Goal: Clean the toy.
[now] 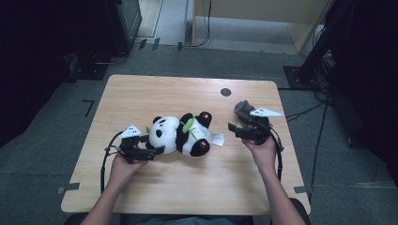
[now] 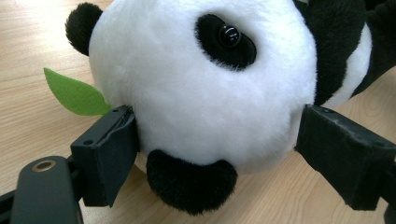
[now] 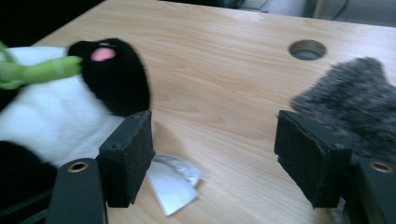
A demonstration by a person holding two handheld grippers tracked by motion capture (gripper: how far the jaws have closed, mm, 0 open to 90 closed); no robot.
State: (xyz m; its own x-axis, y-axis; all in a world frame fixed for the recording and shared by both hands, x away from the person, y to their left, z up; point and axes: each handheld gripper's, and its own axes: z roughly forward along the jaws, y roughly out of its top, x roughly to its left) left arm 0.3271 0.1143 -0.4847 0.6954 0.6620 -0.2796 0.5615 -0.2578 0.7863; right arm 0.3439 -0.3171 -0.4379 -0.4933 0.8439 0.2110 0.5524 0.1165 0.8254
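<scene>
Panda (image 1: 180, 133) mid-table (image 1: 187, 187) (edges well apart), bare wood around.

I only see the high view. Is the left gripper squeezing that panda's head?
Observer: Seemingly not. In the left gripper view, the left gripper has a jaw on each side of the panda's head, and the fur looks round, not dented.
Operator: Has the right one got anything?
Observer: No. In the right gripper view, the right gripper is open, with bare table between its jaws.
Operator: What's the grey lump beside it?
Observer: A grey furry thing, lying just beyond one jaw. I can't tell what it is.
</scene>
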